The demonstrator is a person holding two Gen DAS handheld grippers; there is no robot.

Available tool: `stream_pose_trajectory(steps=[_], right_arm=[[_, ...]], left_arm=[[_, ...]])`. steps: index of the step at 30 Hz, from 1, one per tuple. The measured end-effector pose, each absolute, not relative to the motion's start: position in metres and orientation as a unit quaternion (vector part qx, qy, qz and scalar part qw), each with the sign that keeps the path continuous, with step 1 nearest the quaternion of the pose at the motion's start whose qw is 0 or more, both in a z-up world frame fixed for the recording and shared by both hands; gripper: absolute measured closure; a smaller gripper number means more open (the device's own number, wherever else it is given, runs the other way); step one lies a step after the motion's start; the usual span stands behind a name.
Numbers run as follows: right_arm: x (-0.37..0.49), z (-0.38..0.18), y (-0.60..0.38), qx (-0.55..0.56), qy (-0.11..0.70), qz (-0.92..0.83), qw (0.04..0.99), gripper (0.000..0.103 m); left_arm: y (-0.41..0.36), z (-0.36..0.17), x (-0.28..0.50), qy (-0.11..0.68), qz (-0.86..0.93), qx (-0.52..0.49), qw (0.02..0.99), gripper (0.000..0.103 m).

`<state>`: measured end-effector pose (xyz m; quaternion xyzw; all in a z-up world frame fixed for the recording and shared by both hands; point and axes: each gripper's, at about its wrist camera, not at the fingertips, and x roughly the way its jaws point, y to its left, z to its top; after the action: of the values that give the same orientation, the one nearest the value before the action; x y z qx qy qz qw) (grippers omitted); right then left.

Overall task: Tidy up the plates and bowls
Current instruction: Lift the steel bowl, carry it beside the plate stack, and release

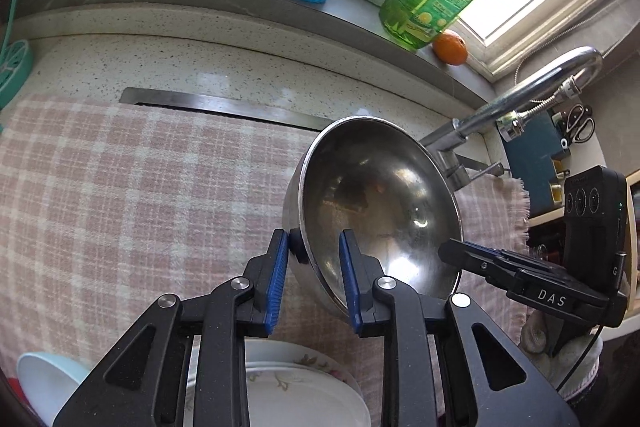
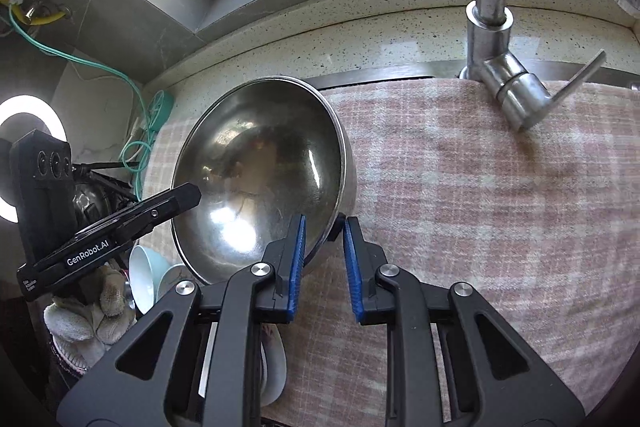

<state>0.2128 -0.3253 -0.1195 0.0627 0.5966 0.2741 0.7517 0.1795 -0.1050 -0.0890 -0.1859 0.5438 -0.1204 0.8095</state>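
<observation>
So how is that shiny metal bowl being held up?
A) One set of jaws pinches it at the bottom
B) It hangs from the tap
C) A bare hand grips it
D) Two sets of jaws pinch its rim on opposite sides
D: the left gripper and the right gripper each clamp the metal bowl's rim on opposite sides.

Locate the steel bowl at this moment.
The steel bowl is tilted above the pink checked towel near the faucet, its rim pinched on opposite sides by the left gripper and right gripper.
</observation>
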Motion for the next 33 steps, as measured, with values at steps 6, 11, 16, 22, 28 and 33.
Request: stream_pose_trajectory(steps=[6, 11, 16, 22, 28, 33], right_arm=[[0.188, -0.115, -0.356, 0.071, 0.598, 0.262, 0.754, 0.083], [0.162, -0.114, -0.381, 0.073, 0.598, 0.252, 0.757, 0.083], [0.141, -0.121, -0.403, 0.076, 0.603, 0.238, 0.758, 0.083], [0.124, -0.133, -0.421, 0.083, 0.61, 0.224, 0.755, 0.083], [0.114, -0.141, -0.431, 0.086, 0.616, 0.219, 0.752, 0.083], [0.109, -0.143, -0.433, 0.086, 0.615, 0.215, 0.753, 0.083]], left_arm=[[-0.127, -0.081, 0.155, 0.543, -0.147, -0.176, 0.808, 0.08], [-0.143, -0.079, 0.133, 0.547, -0.171, -0.171, 0.801, 0.08], [-0.157, -0.084, 0.114, 0.56, -0.188, -0.165, 0.79, 0.08], [-0.174, -0.094, 0.096, 0.574, -0.197, -0.16, 0.778, 0.08], [-0.184, -0.102, 0.082, 0.583, -0.201, -0.152, 0.773, 0.08], [-0.184, -0.109, 0.077, 0.589, -0.203, -0.153, 0.767, 0.08]])
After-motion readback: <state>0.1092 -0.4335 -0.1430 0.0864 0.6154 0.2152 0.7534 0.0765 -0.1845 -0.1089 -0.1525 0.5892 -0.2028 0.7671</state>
